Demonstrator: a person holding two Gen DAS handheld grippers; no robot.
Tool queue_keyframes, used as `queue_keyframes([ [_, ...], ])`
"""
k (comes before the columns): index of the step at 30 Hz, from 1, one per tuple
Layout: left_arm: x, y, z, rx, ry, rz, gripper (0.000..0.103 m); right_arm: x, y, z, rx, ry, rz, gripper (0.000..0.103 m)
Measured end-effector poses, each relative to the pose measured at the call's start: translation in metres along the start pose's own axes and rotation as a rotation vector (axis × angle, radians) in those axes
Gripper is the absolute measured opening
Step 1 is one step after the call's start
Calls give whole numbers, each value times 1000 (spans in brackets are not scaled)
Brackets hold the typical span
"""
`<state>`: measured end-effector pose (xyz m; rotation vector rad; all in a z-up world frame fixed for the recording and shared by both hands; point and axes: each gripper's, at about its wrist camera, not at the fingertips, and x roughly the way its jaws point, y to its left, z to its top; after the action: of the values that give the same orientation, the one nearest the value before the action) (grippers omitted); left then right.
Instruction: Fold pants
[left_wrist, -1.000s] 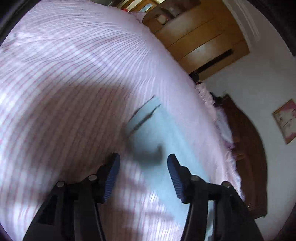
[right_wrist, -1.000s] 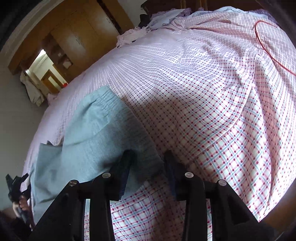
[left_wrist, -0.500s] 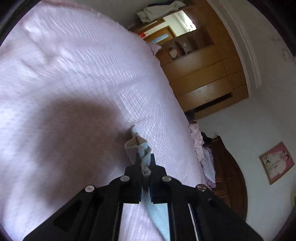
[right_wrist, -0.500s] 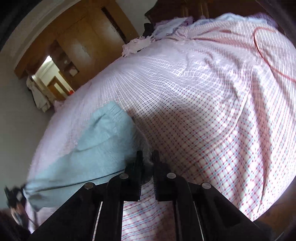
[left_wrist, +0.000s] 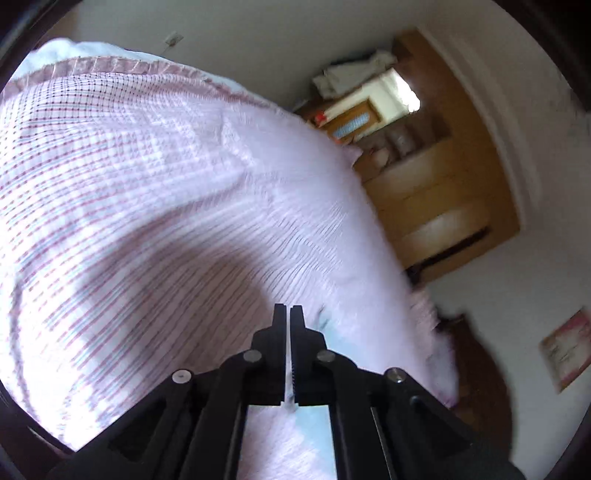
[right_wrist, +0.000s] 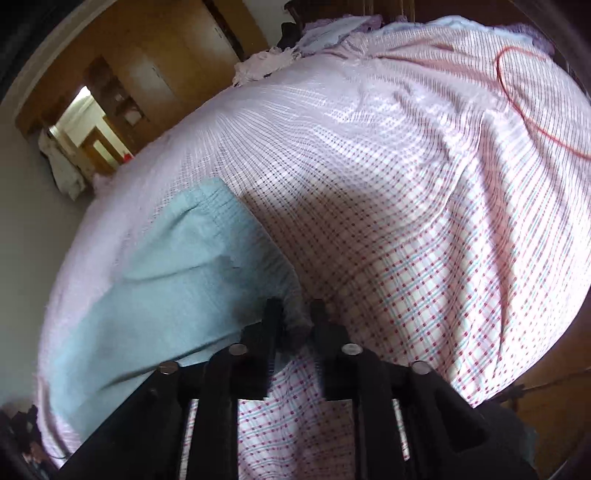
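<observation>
The light blue-grey fabric pants (right_wrist: 166, 280) lie spread on the bed, on top of a pink-and-white checked bedsheet (right_wrist: 424, 229), and in the right wrist view they stretch from the middle of the frame down toward the lower left. The black right tongs (right_wrist: 295, 314) sit at the near edge of the pants, their two fingers drawn close with a bunched fold of the blue-grey cloth pinched between them; the cloth there is in shadow. In the left wrist view the black left tongs (left_wrist: 288, 314) have their fingers pressed almost together, with only a thin slit between them; a pale blue strip of the pants (left_wrist: 317, 424) shows below and behind the fingers, but whether any cloth is caught between them cannot be told, as this view is blurred. The left tongs point across the checked bedsheet (left_wrist: 147, 192), which carries a broad dark shadow. A thin red cord (right_wrist: 524, 107) curves over the sheet at the upper right of the right wrist view, well apart from the pants. Beyond the bed stands a wooden wardrobe (left_wrist: 436, 206), with a lit doorway (right_wrist: 85, 122) beside it.
</observation>
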<state>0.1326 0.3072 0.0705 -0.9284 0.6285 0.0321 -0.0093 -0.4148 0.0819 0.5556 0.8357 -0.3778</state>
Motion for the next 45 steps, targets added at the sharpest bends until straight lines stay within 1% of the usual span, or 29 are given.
queue_keyframes([
  [1,3,-4,-10,49,24,13,8,-2,1,1,-11,-11,-21,31],
  [2,7,-12,-20,111,55,23,20,-6,2,2,-28,-31,-50,40],
  [3,11,-22,-28,160,78,29,26,-9,2,4,-39,-45,-69,41],
  [4,17,-37,-39,244,113,30,32,-15,1,8,-51,-66,-85,41],
  [6,27,-72,-64,407,159,25,35,-26,-5,23,-61,-108,-88,47],
  [7,34,-98,-84,506,194,-4,38,-31,-9,31,-48,-120,-69,50],
  [8,39,-116,-99,556,230,-47,41,-32,-13,41,-31,-117,-35,56],
  [9,44,-129,-115,583,264,-85,41,-31,-16,50,-14,-106,13,62],
  [11,59,-165,-152,628,366,-184,42,-21,-17,68,22,-64,143,69],
  [13,71,-194,-180,673,434,-240,42,-3,-12,81,45,-19,216,72],
  [16,93,-229,-223,761,522,-253,43,30,7,92,21,69,254,72],
  [19,122,-245,-255,804,601,-208,43,59,31,90,-77,144,281,72],
  [20,130,-243,-263,809,627,-185,42,70,36,86,-101,169,303,58],
  [21,139,-237,-266,817,640,-156,42,75,39,81,-109,180,311,28],
  [22,145,-235,-271,829,635,-134,42,83,39,78,-110,184,278,19],
  [23,146,-228,-273,838,625,-131,42,88,35,76,-89,184,264,15],
  [24,146,-222,-275,845,619,-136,42,89,31,75,-66,178,291,10],
  [25,142,-221,-276,853,617,-142,42,88,23,76,-26,149,334,9],
  [28,141,-223,-280,874,617,-135,42,94,9,82,50,146,379,6],
  [32,138,-221,-278,893,591,-109,42,95,18,84,5,134,340,6],
  [35,139,-230,-277,922,574,-89,42,102,19,87,13,131,334,6],
  [36,139,-237,-276,956,555,-84,42,105,19,86,13,137,334,6],
  [37,139,-245,-274,1028,512,-57,42,105,17,86,17,139,338,7],
  [39,144,-259,-271,1185,436,8,43,102,12,89,24,143,351,13],
  [40,150,-264,-270,1272,424,42,43,99,11,90,19,140,341,16],
  [41,155,-266,-266,1320,425,61,43,90,7,89,8,119,313,25],
  [42,161,-265,-258,1345,426,78,43,78,10,90,-32,57,249,31],
  [44,170,-259,-236,1343,428,108,42,43,22,88,-185,-130,117,33],
  [45,171,-255,-223,1333,427,100,42,30,27,86,-235,-192,103,40],
])
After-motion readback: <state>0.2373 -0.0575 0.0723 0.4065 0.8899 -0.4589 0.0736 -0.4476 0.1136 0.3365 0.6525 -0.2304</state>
